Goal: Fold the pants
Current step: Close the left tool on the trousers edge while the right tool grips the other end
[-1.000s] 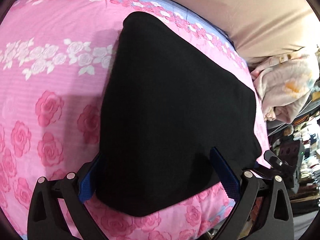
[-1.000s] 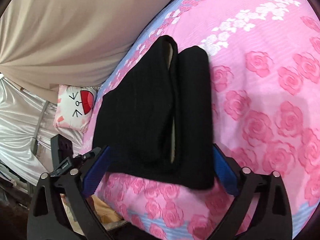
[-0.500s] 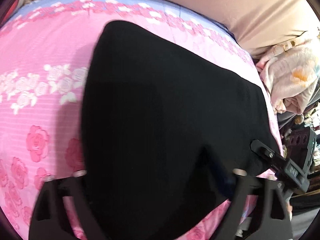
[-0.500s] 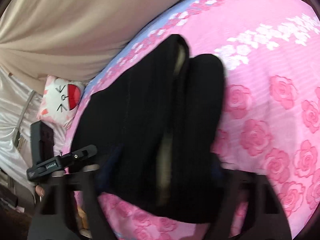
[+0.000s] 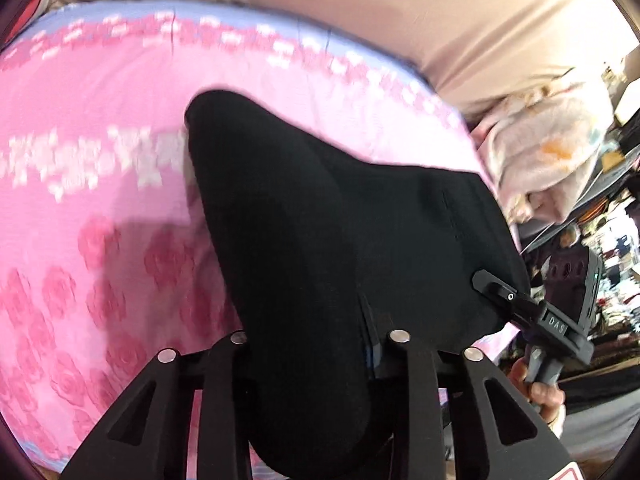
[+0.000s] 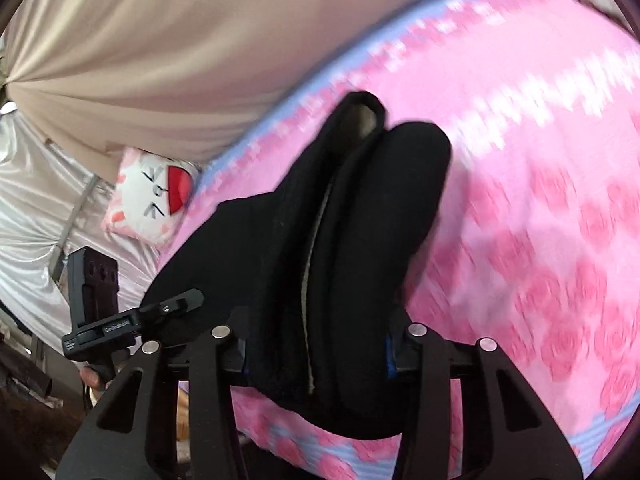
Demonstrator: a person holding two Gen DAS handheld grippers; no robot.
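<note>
Clearly both grippers are clamped on the near edge of the black pants (image 5: 344, 248), which lie partly folded on a bed covered with a pink rose bedspread (image 5: 100, 240). The left gripper (image 5: 308, 344) has its fingers drawn in tight around a bunch of the dark cloth, and the right gripper (image 6: 316, 344) pinches the same hem at the other corner; in the right wrist view the garment shows two stacked thick layers with a pale lining (image 6: 310, 280) peeping out between them. The held edge appears raised off the bedspread, while the far end of the pants rests on the bed toward a beige curtain (image 5: 360, 12). From the left wrist view the other gripper's body is visible to the right, past the edge of the cloth, so the two grips sit near each other along one short side.

My reading is that the step in hand is a fold of the already doubled pants: the near end is gripped and lifted so it can be carried over the far end. The next move calls for both grippers to travel together, level and at equal pace, so the layers stay aligned, then to lower the edge squarely on the far end before letting go. Uneven pull could skew the stack. A cat-face cushion (image 6: 154, 200) lies off to the side, well apart.
</note>
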